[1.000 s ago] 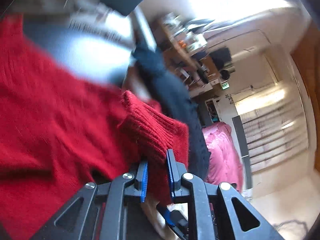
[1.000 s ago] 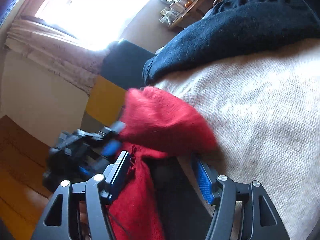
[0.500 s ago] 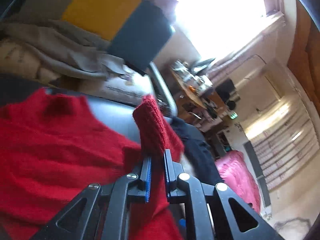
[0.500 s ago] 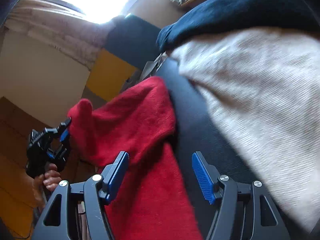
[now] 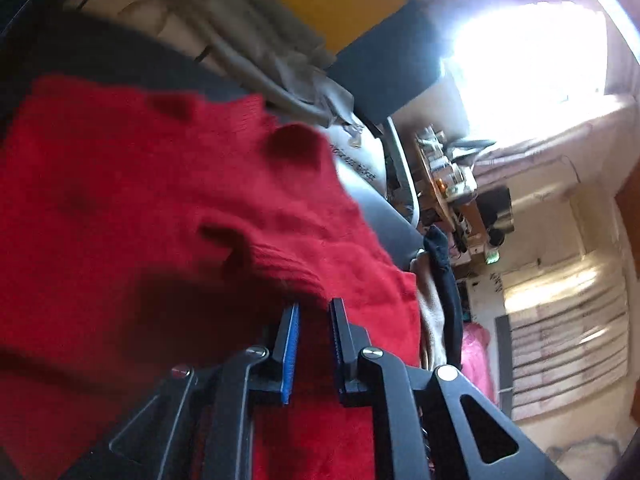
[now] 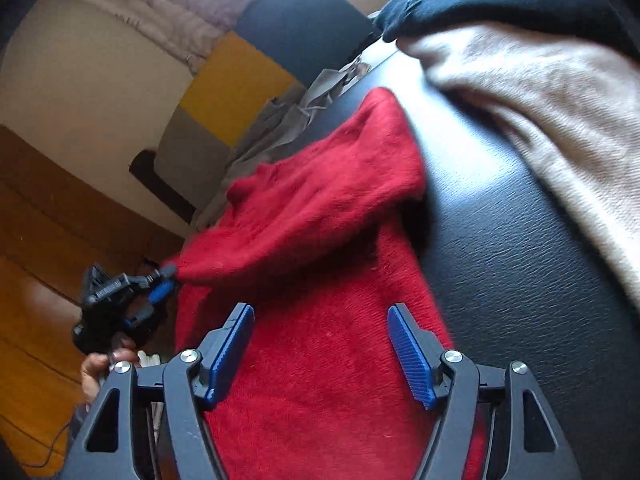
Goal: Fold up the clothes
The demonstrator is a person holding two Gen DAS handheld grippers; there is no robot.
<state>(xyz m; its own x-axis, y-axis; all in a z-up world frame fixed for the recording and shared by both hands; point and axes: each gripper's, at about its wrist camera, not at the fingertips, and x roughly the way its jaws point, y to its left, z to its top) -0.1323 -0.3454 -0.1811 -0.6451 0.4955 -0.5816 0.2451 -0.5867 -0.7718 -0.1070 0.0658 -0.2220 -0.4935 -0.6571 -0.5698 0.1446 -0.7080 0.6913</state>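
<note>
Red sweater (image 6: 320, 240) on black surface (image 6: 500, 240); left gripper (image 6: 162, 280) fingers opening around its cuff; right gripper (image 6: 320, 344) fingers opening, released.

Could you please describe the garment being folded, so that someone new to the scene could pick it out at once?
Start at the black leather surface that carries three knitted garments. The red sweater lies nearest, under the right gripper, one end pinched by the left gripper. The cream knit and the navy garment lie farther back; only this one is bright red.
</note>
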